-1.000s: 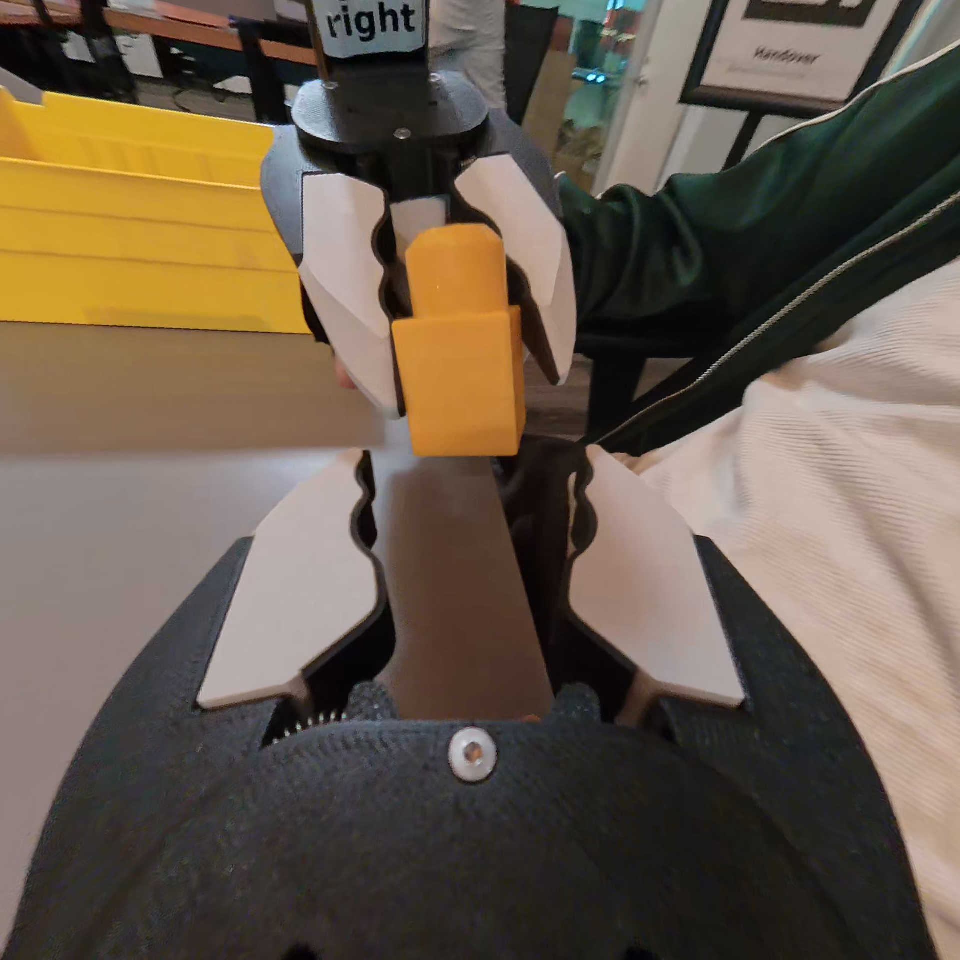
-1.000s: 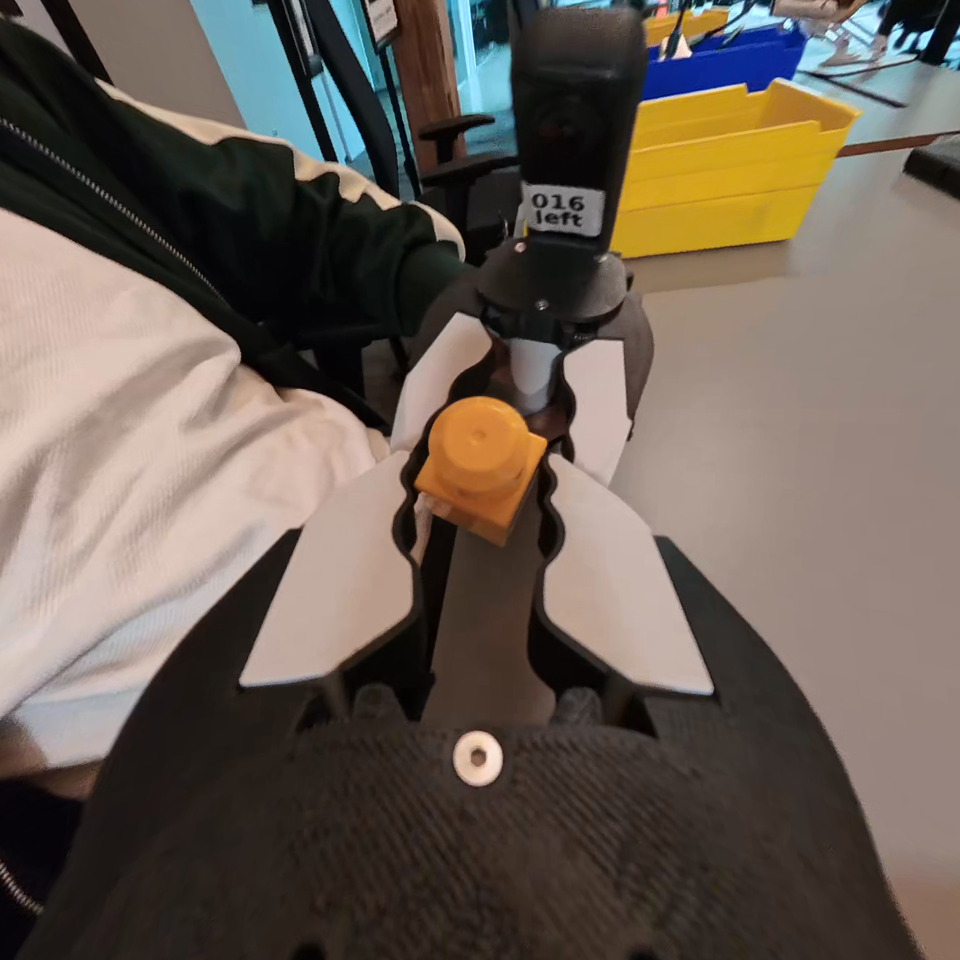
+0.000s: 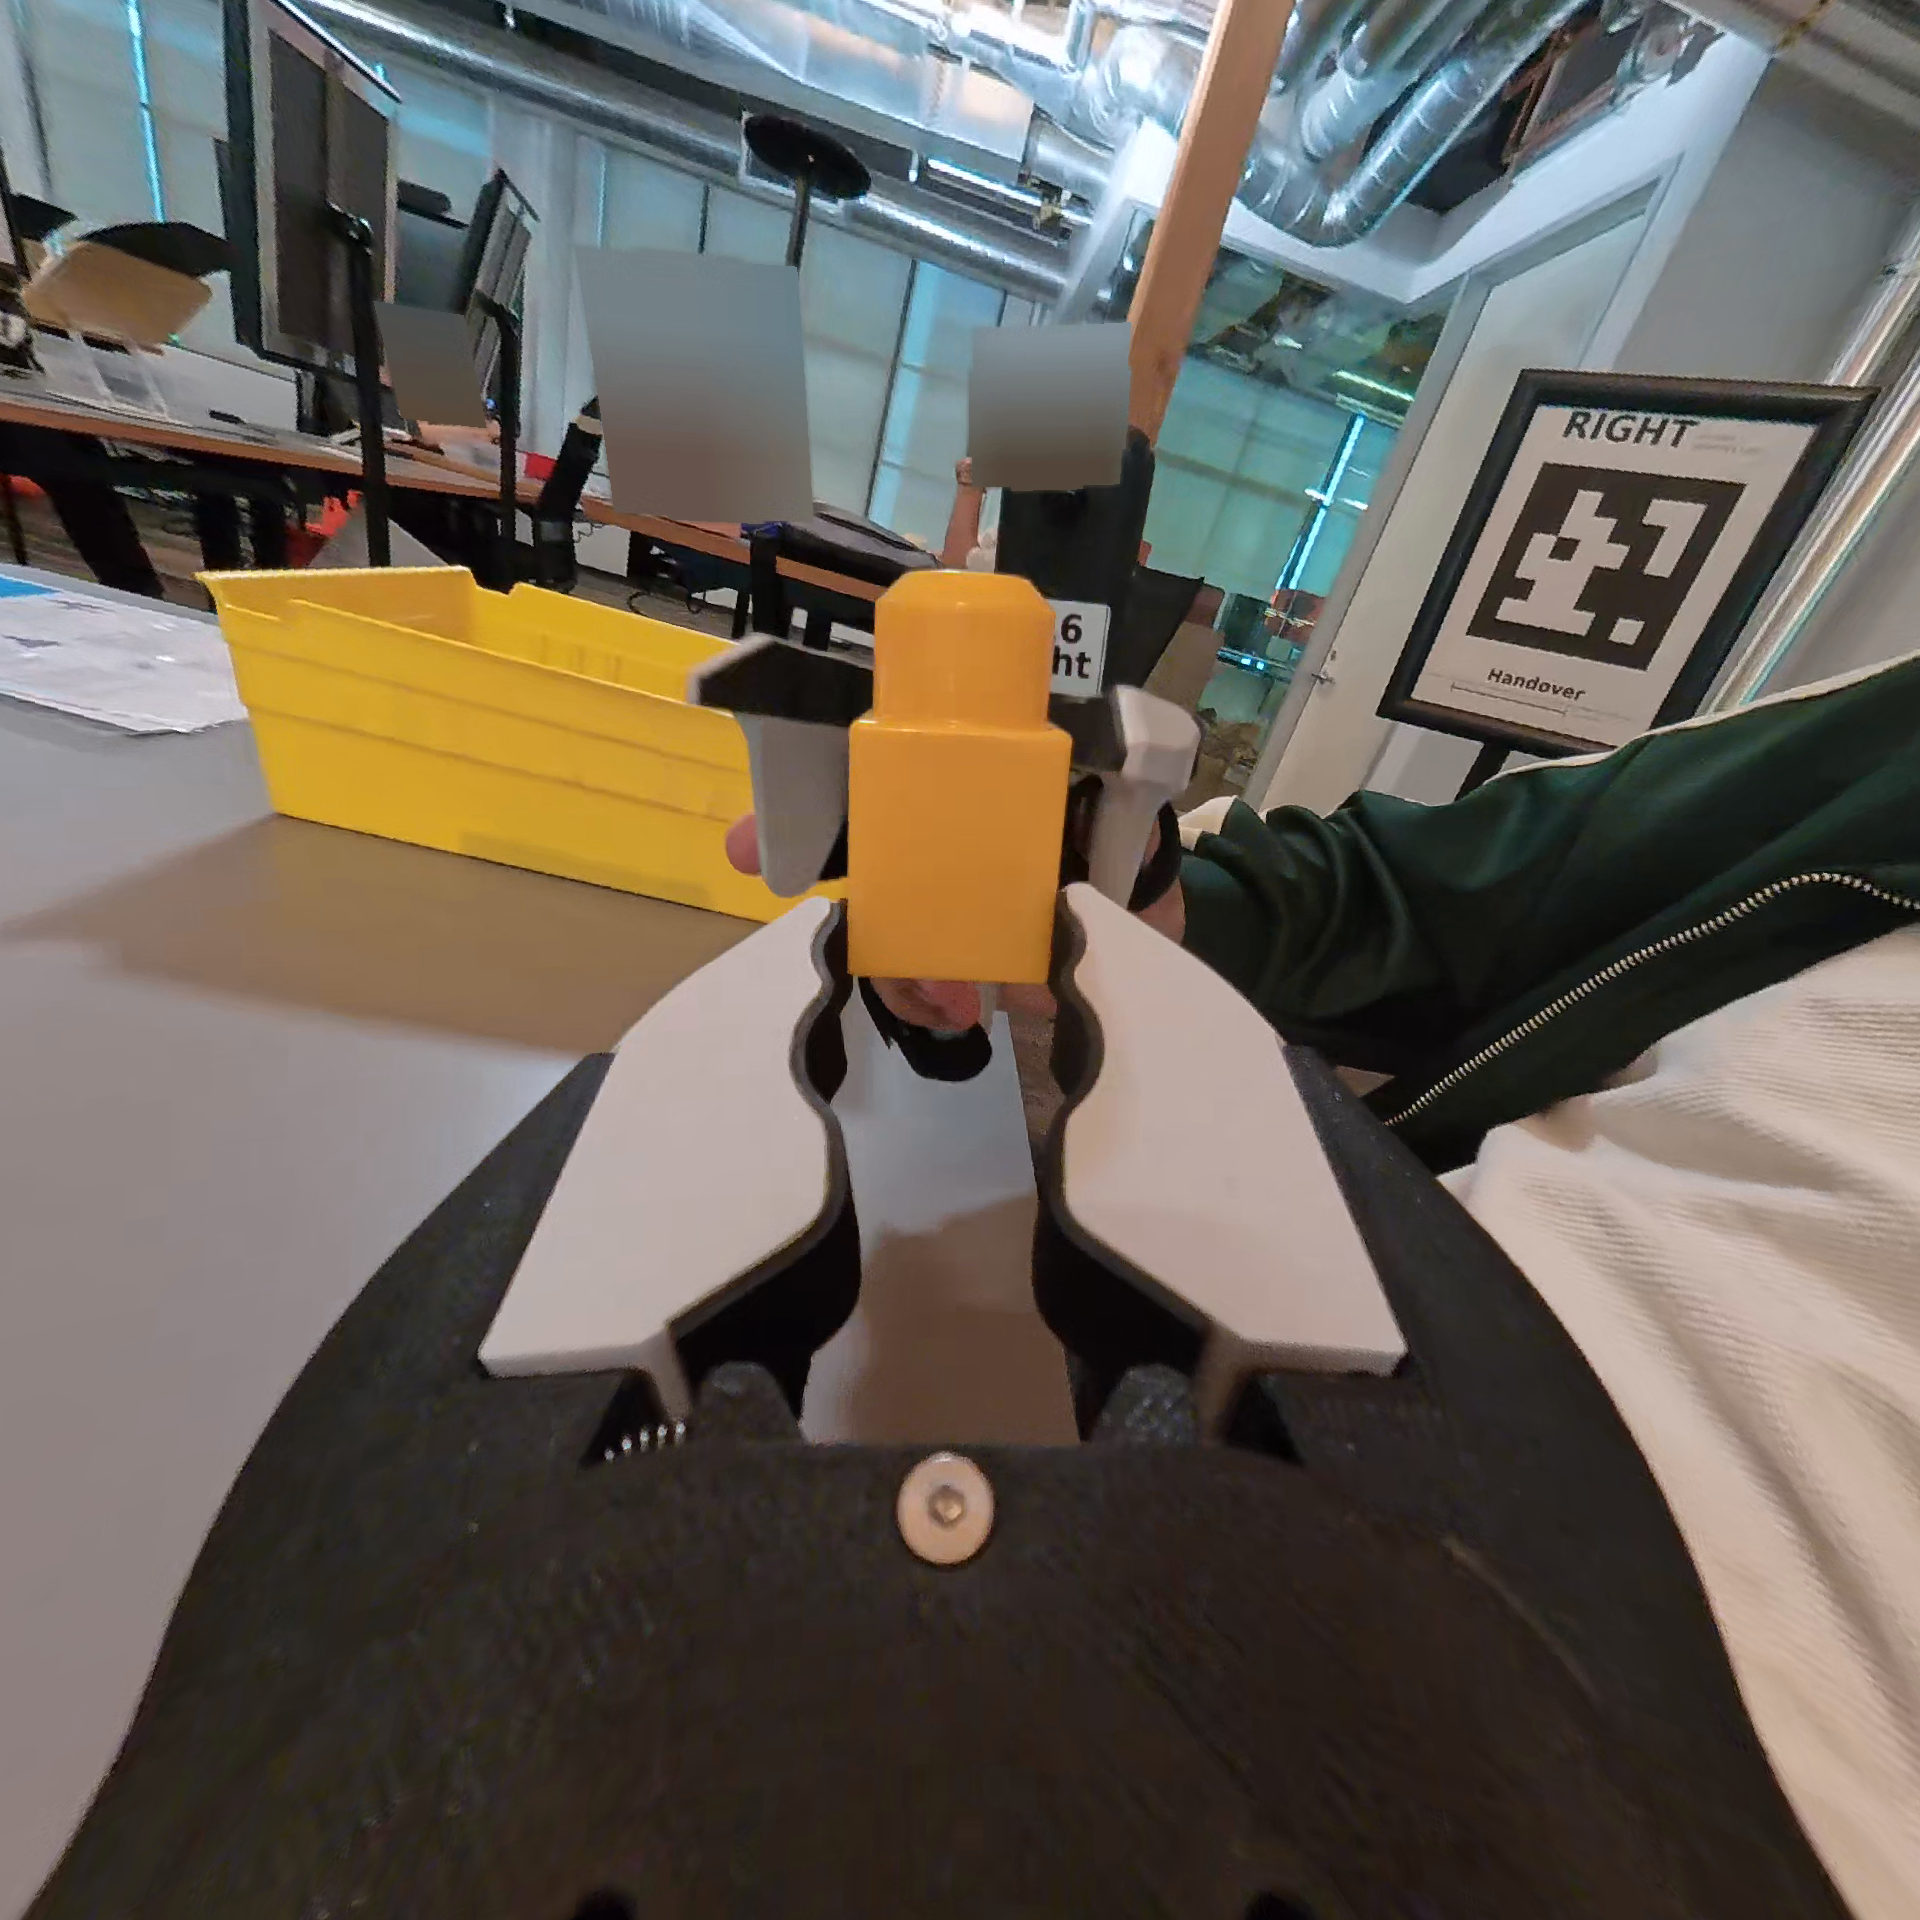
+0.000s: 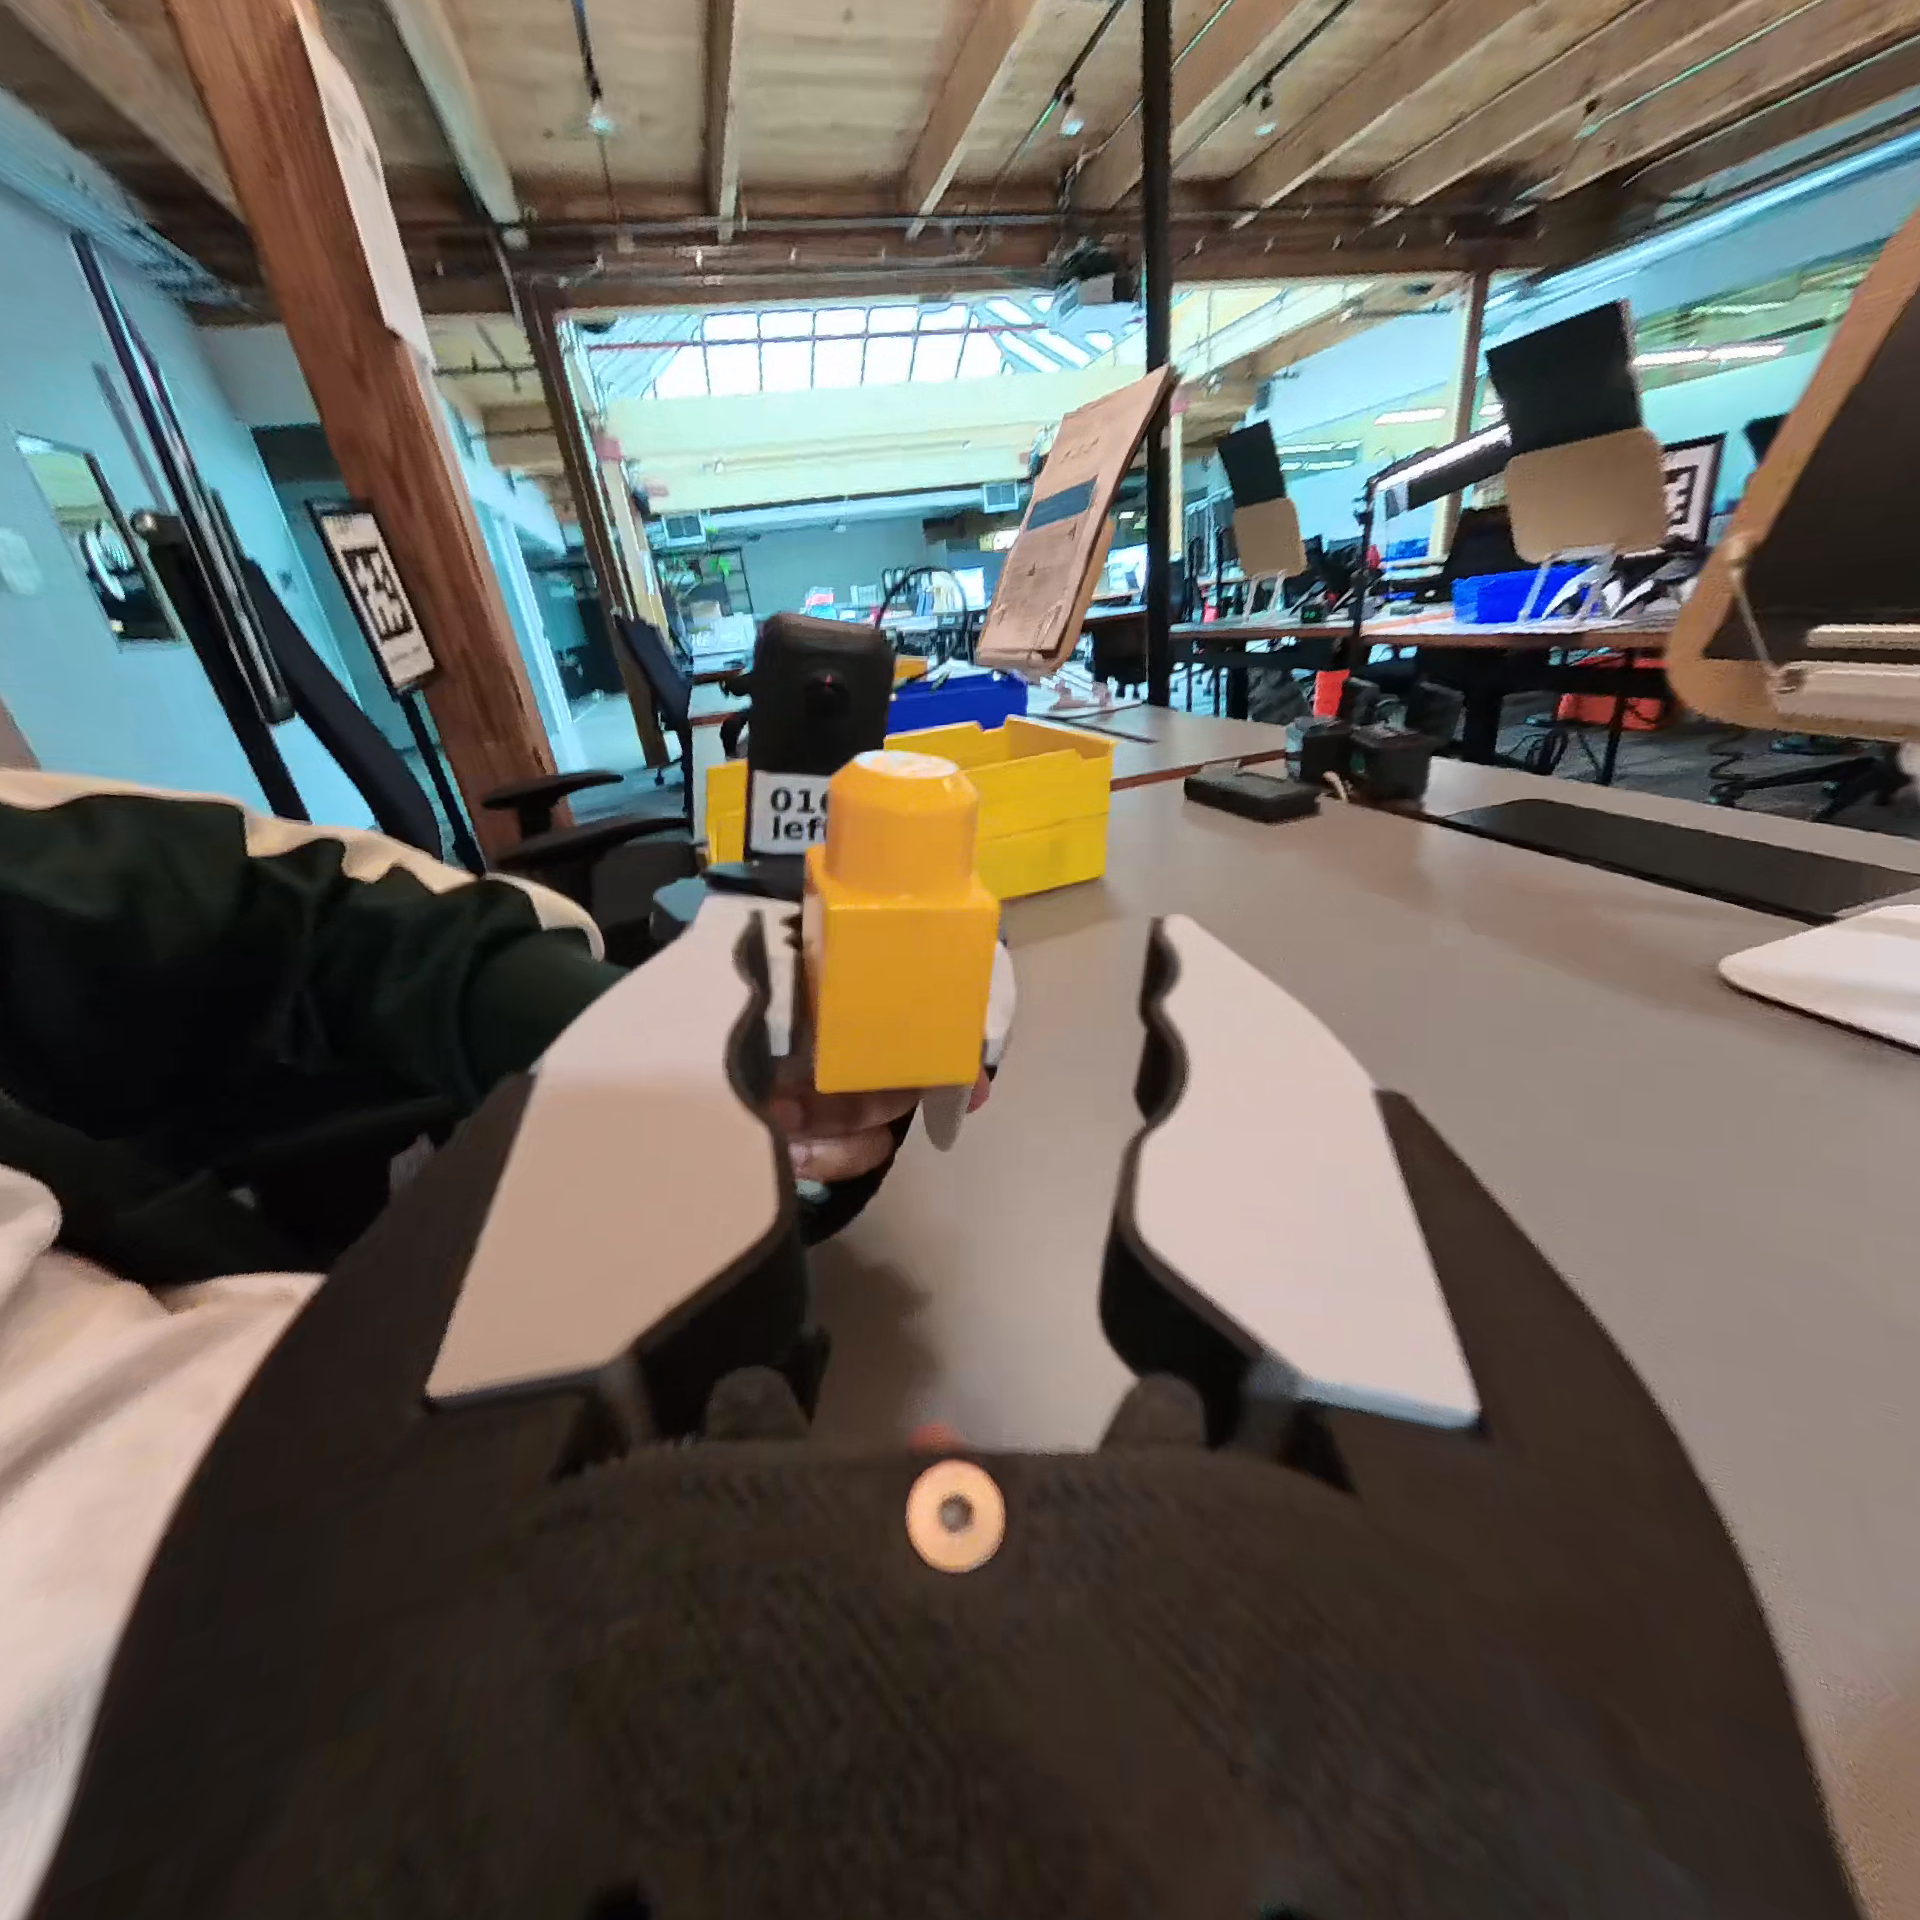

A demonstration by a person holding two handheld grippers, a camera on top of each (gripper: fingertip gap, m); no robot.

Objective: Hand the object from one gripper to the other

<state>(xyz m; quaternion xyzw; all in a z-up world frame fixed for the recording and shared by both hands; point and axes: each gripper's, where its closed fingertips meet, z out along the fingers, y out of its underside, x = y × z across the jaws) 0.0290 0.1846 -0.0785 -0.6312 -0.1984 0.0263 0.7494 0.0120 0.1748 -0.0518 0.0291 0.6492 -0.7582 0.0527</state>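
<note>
The orange block [image 3: 958, 795] sits centre frame in the left wrist view, pinched at its base between the left claw's [image 3: 948, 935] fingertips, stud upward, so its upper body is free. Behind it the right claw [image 4: 951, 961] is spread, its fingers flanking the block without visibly pressing. In the right wrist view the block stands left of centre, above the grey worktop [image 4: 1455, 1039]. The handover looks done, I'd say.
</note>
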